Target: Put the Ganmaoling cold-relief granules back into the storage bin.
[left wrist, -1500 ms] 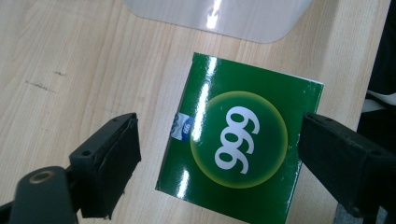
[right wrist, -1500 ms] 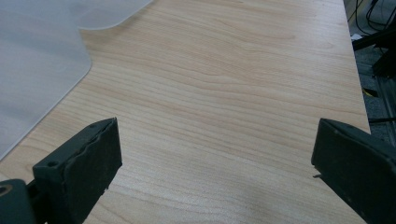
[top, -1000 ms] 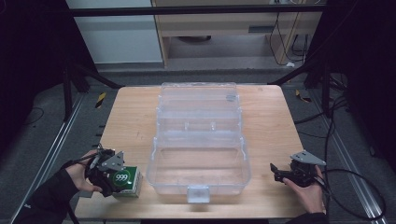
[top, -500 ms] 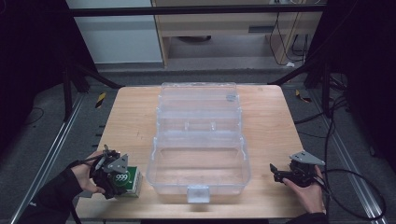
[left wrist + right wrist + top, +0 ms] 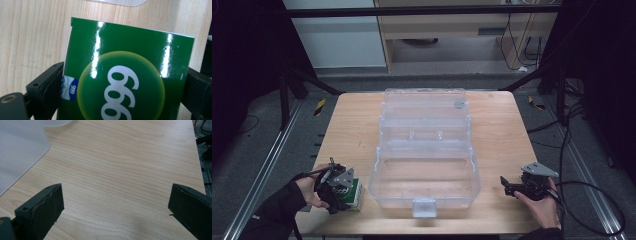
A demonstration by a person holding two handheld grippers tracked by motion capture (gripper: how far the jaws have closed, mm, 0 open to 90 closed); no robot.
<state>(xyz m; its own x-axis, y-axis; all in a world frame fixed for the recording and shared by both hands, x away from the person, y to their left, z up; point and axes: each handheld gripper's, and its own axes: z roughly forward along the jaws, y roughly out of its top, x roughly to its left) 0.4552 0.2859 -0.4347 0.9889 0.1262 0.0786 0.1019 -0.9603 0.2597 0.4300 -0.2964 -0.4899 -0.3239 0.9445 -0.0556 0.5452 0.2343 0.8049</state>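
Wooden table [image 5: 352,130] spans mid-frame in the high view; dark floor, rails and cables surround it. Clear plastic case [image 5: 424,150] sits centre, lid thrown back toward 12 o'clock, tray empty, latch tab at its 6 o'clock edge. It stands between the two grippers.

Left hand [image 5: 307,187] enters from 7 o'clock, sleeve dark, forearm angled toward the case. Right hand [image 5: 539,205] enters from 5 o'clock, resting at the table's near edge.

Left gripper [image 5: 334,187] lies at the case's 8 o'clock, just beside its corner. Its jaws are clamped on a green box [image 5: 125,80] marked "999", one jaw against each side; the box lies on the table.

Right gripper [image 5: 524,187] at the case's 4 o'clock, apart from it. Jaws spread wide, nothing between them but bare wood.
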